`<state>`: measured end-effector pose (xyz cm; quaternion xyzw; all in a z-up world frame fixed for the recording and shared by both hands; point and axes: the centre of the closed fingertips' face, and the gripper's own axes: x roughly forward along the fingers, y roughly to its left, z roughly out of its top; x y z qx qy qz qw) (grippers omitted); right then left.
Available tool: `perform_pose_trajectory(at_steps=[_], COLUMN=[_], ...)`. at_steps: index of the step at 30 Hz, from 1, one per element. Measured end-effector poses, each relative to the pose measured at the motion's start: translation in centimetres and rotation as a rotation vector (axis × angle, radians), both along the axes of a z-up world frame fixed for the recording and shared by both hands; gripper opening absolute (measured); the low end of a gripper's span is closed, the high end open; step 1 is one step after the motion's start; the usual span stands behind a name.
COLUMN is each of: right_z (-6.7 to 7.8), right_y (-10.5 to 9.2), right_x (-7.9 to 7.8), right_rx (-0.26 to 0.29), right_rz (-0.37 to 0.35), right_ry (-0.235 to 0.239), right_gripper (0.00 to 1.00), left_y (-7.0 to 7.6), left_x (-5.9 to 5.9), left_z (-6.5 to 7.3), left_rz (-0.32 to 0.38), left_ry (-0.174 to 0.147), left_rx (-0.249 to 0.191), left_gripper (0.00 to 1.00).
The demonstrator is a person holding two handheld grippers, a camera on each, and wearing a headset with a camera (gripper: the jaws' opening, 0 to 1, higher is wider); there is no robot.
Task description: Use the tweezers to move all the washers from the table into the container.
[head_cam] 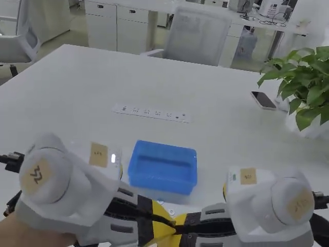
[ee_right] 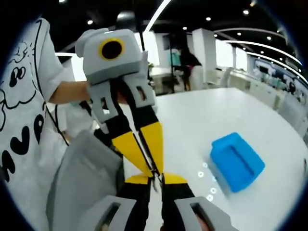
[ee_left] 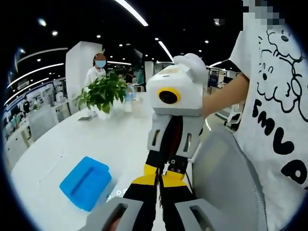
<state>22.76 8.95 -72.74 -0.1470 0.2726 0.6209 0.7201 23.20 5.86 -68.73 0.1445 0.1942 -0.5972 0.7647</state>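
The blue container (head_cam: 163, 167) (ee_left: 85, 182) (ee_right: 237, 161) sits on the white table in front of both grippers. Several small washers (ee_right: 204, 173) (ee_left: 118, 192) lie on the table beside it; one washer (head_cam: 171, 211) shows near the gripper tips. My left gripper (head_cam: 168, 221) (ee_left: 160, 179) (ee_right: 156, 172) and right gripper (head_cam: 180, 222) (ee_right: 156, 180) (ee_left: 161, 171) point at each other, yellow tips meeting. Both look shut. A thin metal sliver, seemingly the tweezers (ee_right: 155, 186), runs between the right gripper's jaws. The left tips touch its end.
A white power strip (head_cam: 151, 112) lies beyond the container. A phone (head_cam: 263, 100) and a potted plant (head_cam: 303, 82) are at the right. A grey chair (head_cam: 198, 36) stands at the table's far edge (head_cam: 154, 56).
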Motion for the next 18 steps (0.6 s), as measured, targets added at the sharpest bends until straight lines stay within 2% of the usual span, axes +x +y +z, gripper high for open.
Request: perform_pose_trajectory(at_steps=[4, 5, 8, 9, 11, 12, 14, 15, 16, 17, 18], right_z=[-0.9, -0.9, -0.7, -0.6, -0.5, -0.5, -0.5, -0.6, -0.6, -0.7, -0.7], right_y=[0.5, 0.7, 1.1, 1.3, 1.4, 1.4, 1.3, 1.2, 1.1, 1.1, 1.0], right_x=[-0.5, -0.6, -0.5, -0.5, -0.4, -0.2, 0.1, 0.4, 0.5, 0.7, 1.0], right_rx=[-0.054, -0.050, -0.041, -0.037, -0.032, -0.036, -0.035, -0.037, -0.038, -0.042, -0.047], right_rz=[0.045, 0.042, 0.042, 0.044, 0.060, 0.048, 0.044, 0.036, 0.033, 0.029, 0.024], right_ry=[-0.069, -0.069, -0.080, -0.079, -0.108, -0.121, -0.126, -0.120, -0.119, -0.126, -0.134], right_gripper=[0.06, 0.06, 0.06, 0.06, 0.04, 0.04, 0.03, 0.03, 0.03, 0.03, 0.03], left_y=[0.1, 0.1, 0.0, 0.0, 0.1, 0.3, 0.4, 0.5, 0.6, 0.8, 1.3], left_x=[-0.4, -0.6, -0.9, -0.8, -0.8, -0.5, -0.2, 0.0, 0.4, 0.6, 1.2], left_z=[0.9, 1.0, 1.3, 1.3, 1.3, 1.4, 1.4, 1.5, 1.7, 1.8, 1.7], left_rz=[-0.004, -0.015, -0.031, -0.023, -0.014, 0.008, 0.039, 0.067, 0.111, 0.134, 0.193], left_ry=[-0.014, -0.024, -0.038, -0.037, -0.035, -0.052, -0.056, -0.044, -0.040, -0.038, -0.030], left_rx=[-0.008, 0.004, 0.002, 0.004, 0.004, 0.012, 0.011, -0.003, -0.041, -0.056, -0.074], left_gripper=[0.00, 0.00, 0.00, 0.00, 0.00, 0.00, 0.00, 0.00, 0.04, 0.10, 0.15])
